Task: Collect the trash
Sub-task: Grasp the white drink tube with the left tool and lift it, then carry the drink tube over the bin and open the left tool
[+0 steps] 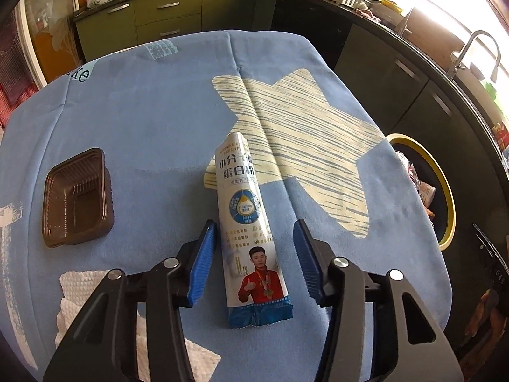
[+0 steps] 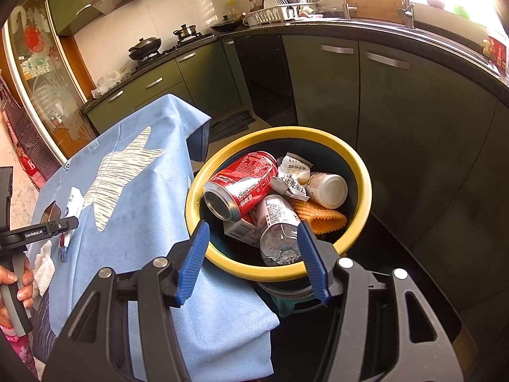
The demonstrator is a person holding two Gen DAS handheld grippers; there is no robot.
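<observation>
A long white and blue protein powder packet (image 1: pixel 246 222) lies on the blue tablecloth (image 1: pixel 143 127). My left gripper (image 1: pixel 254 232) is open, its blue fingers on either side of the packet's lower half, apart from it. A brown plastic tray (image 1: pixel 76 197) lies to the left. White paper towel (image 1: pixel 82 289) lies under the left finger. My right gripper (image 2: pixel 254 232) is open and empty above the yellow-rimmed trash bin (image 2: pixel 359 172), which holds a red can (image 2: pixel 241 181), a clear bottle (image 2: pixel 280 226), a white bottle (image 2: pixel 327 189) and wrappers. The left gripper (image 2: pixel 68 222) also shows in the right wrist view, with the packet (image 2: pixel 74 202) beneath it.
The bin (image 1: pixel 445 191) stands on the floor just off the table's right edge. Green kitchen cabinets (image 2: pixel 397 111) and a dark counter curve around behind. A stove with pans (image 2: pixel 146 49) and a dish rack (image 2: pixel 273 12) stand at the back.
</observation>
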